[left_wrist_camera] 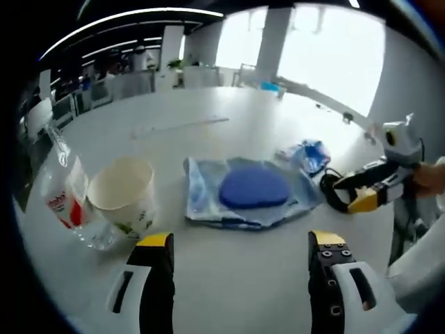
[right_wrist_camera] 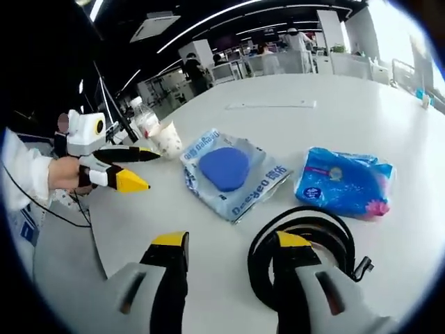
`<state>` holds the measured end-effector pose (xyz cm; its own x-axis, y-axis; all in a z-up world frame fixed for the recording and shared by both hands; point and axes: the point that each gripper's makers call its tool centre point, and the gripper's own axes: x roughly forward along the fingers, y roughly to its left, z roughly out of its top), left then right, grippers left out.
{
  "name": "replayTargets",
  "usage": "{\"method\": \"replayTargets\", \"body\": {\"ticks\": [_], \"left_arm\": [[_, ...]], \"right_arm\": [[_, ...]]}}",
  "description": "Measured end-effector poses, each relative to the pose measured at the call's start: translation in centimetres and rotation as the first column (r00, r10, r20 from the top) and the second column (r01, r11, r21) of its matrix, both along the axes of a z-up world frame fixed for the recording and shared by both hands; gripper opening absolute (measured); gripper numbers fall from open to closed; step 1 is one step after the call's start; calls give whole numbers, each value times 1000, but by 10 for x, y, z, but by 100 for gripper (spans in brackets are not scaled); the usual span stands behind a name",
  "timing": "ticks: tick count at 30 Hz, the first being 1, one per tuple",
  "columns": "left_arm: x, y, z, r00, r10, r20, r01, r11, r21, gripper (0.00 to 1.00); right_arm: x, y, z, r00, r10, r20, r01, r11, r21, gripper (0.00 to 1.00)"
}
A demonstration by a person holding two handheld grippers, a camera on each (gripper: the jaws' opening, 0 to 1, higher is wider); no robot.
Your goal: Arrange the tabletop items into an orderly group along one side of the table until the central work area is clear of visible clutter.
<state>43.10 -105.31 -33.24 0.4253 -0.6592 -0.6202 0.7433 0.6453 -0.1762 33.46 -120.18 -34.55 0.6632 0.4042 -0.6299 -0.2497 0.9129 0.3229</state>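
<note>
A clear packet [left_wrist_camera: 201, 198] with a round blue pad [left_wrist_camera: 254, 186] on it lies ahead of my left gripper [left_wrist_camera: 241, 243], which is open and holds nothing. To its left stand a white paper cup [left_wrist_camera: 124, 188] and a plastic bottle [left_wrist_camera: 66, 188]. A blue tissue pack [left_wrist_camera: 309, 153] and a black cable coil [left_wrist_camera: 328, 191] lie at the right, where the right gripper [left_wrist_camera: 345, 195] reaches in. In the right gripper view my right gripper [right_wrist_camera: 231, 243] is open, its right jaw over the cable coil [right_wrist_camera: 306, 223]. The tissue pack [right_wrist_camera: 345, 182], blue pad [right_wrist_camera: 224, 167], cup [right_wrist_camera: 167, 139] and left gripper [right_wrist_camera: 147, 170] lie beyond.
A long white strip [left_wrist_camera: 181, 126] lies far back on the white table [left_wrist_camera: 243, 285]; it also shows as the strip [right_wrist_camera: 271, 105]. The table's edge [right_wrist_camera: 97, 229] runs near the hand [right_wrist_camera: 62, 174] that holds the left gripper. Office desks and windows stand behind.
</note>
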Motion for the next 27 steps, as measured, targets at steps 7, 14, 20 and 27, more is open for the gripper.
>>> {"method": "replayTargets", "body": {"ticks": [7, 14, 20, 27], "left_arm": [[13, -11, -5, 1000, 14, -6, -13, 999, 30, 70], [30, -12, -8, 996, 88, -7, -87, 995, 52, 70], [37, -16, -9, 995, 104, -6, -104, 993, 50, 70], [42, -21, -16, 994, 113, -11, -112, 992, 62, 69]], "right_arm": [[6, 10, 0, 999, -35, -8, 36, 996, 78, 43], [12, 12, -3, 999, -47, -7, 47, 997, 66, 42], [14, 6, 2, 999, -44, 22, 45, 999, -23, 36], [22, 13, 24, 992, 14, 126, -1, 995, -100, 28]]}}
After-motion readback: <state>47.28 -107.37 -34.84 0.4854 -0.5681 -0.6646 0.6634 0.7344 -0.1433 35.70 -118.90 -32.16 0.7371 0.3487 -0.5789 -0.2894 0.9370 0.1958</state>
